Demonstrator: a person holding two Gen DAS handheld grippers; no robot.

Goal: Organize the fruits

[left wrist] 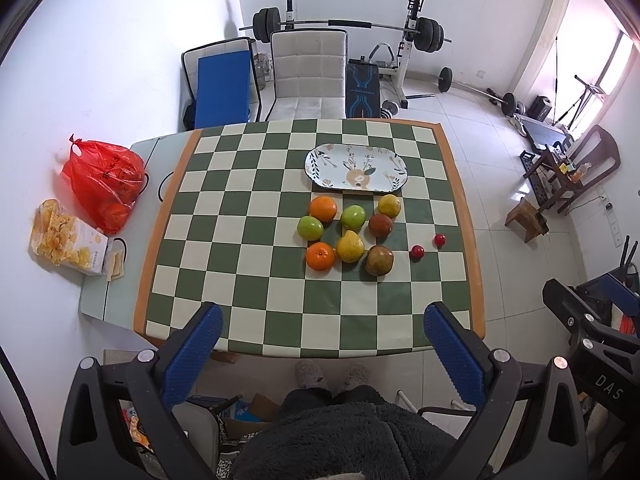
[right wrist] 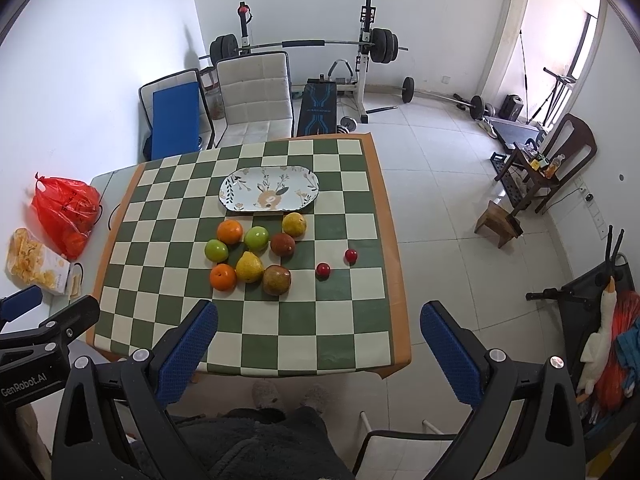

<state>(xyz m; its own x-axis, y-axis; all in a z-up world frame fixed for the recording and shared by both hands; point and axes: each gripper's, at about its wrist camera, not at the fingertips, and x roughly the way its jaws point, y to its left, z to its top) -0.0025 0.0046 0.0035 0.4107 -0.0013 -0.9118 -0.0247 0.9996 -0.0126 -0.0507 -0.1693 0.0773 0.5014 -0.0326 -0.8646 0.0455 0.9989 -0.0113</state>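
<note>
While both tools are hovering wide open, left tool (left wrist: 322, 344), right tool (right wrist: 320, 344), fruits (left wrist: 349, 233) are sitting bunched beside the empty plate (left wrist: 357, 167), checkered desk (left wrist: 240, 240).

A home room: checkered dining table (left wrist: 248, 240), padded chair (left wrist: 308, 76) and barbell rack (left wrist: 348, 28).

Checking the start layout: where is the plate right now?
In both views the plate lies empty on the checkered cloth, toward its far side, just beyond the fruit cluster; nearest are an orange and a yellow fruit.
</note>
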